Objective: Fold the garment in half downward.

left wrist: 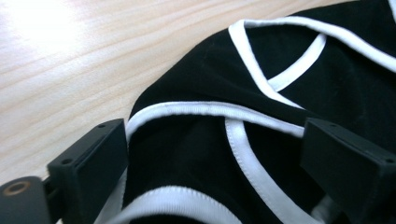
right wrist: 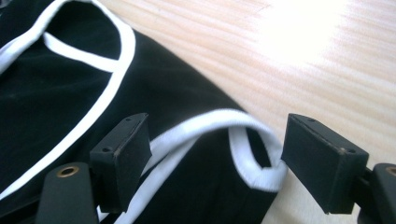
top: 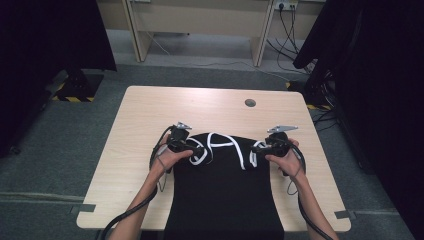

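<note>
Left gripper (left wrist: 212, 172) is spread wide, straddling a white-piped strap loop at the top left corner of the black fabric garment with white trim (top: 222, 190), jaws not pinching yet. Right gripper (right wrist: 215, 163) mirrors it, jaws apart around the trim loop at the top right corner, pads clear of the cloth. The garment lies flat at the near middle of the pale wood-grain surface (top: 145, 115), its lower end hanging over the near edge between the person's forearms. To do this well, I'd say each gripper should close squarely on the doubled white trim, not on the slack black cloth, and both together, so the top edge lifts evenly. A small round grey cable port (top: 250, 103) sits near the far edge, well apart. Trailing gripper cables (top: 159, 150) drape beside the garment; nothing seems to block the grab.
</note>
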A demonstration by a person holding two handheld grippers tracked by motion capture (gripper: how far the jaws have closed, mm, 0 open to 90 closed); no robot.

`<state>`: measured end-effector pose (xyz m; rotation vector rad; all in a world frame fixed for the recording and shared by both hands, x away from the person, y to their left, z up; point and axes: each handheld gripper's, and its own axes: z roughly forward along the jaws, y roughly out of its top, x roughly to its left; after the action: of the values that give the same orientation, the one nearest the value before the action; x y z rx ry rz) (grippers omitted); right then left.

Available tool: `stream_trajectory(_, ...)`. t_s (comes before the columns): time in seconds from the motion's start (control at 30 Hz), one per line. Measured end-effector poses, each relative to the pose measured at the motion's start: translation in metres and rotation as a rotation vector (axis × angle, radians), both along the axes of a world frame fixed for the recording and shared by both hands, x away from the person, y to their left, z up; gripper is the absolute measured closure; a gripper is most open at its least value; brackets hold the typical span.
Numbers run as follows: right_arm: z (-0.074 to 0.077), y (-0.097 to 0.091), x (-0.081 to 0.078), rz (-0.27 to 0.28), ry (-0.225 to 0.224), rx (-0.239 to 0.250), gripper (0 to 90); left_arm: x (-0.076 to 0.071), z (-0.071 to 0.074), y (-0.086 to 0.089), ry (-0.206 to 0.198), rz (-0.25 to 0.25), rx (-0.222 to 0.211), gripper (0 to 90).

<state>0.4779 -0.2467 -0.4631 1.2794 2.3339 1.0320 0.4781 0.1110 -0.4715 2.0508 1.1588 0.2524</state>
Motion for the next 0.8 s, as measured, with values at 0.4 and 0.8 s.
stream_trajectory(0.4, -0.011, 0.013, 0.011, 0.069, -0.044, -0.048, 46.6, -0.004, -0.003, 0.002, -0.110, -0.015, 0.108, 47.3)
stream_trajectory(0.8, -0.008, 0.018, 0.002, 0.158, -0.053, -0.052, 80.0, -0.010, -0.003, -0.002, -0.094, -0.012, 0.063, 80.8)
